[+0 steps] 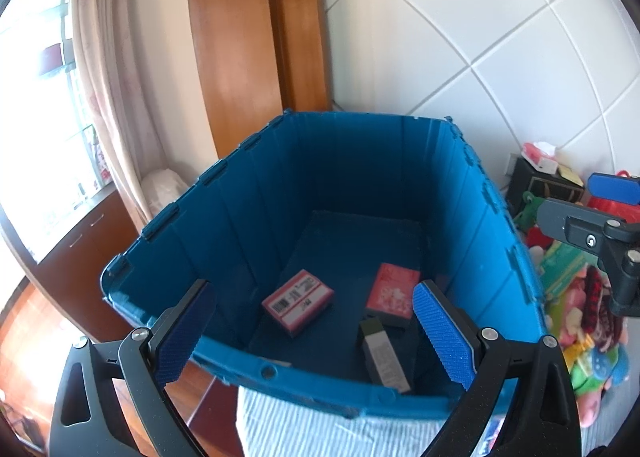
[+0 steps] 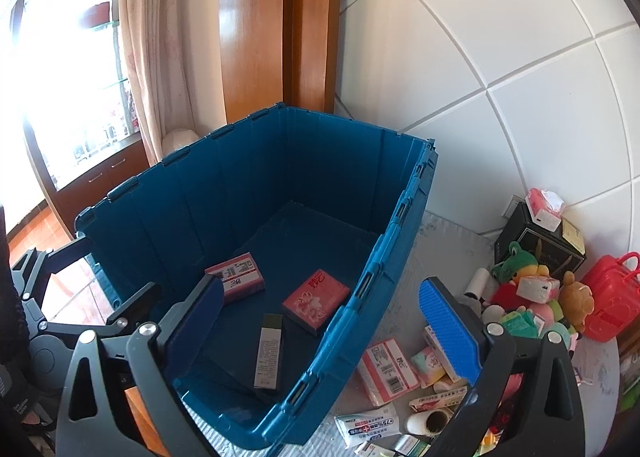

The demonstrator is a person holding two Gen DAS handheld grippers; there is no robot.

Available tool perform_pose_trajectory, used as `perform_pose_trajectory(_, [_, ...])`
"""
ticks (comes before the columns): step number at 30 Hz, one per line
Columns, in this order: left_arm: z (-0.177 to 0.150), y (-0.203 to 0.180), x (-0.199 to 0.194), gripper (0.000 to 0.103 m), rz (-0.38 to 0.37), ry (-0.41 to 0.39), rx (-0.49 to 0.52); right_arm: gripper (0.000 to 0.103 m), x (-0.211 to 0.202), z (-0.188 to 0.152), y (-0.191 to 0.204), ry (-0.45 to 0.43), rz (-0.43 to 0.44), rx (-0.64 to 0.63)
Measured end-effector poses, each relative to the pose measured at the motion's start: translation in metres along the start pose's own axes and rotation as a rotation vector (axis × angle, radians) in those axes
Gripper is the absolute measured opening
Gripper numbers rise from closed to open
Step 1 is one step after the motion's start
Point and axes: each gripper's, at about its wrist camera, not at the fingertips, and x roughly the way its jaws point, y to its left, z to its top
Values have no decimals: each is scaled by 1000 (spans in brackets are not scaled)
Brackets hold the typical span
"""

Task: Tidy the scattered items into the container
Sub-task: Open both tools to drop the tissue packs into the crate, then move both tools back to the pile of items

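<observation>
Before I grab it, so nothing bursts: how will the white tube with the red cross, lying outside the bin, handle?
The white tube looks soft-walled, so it will likely dent under the right gripper; pinch gently. Lying flat on the cloth, it probably won't roll. Its glossy printed skin may be slippery.

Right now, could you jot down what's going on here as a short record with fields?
container: blue crate, open on a cloth-covered surface
inside: pink barcode box, red floral pack, slim dark box
still outside: boxes, tubes and soft toys to the crate's right
left gripper: jaws open, holding nothing, over the crate
right gripper: jaws open, holding nothing
</observation>
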Motion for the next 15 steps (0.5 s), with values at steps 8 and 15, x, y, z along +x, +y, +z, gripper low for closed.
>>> perform_pose_trajectory(8, [-16, -11, -23, 100, -42, -25, -6, 103, -20, -26, -16, -9, 6, 42])
perform_pose_trajectory(15, [-24, -39, -45, 100, -98, -77, 13, 103, -55, -61, -54, -34, -30, 102])
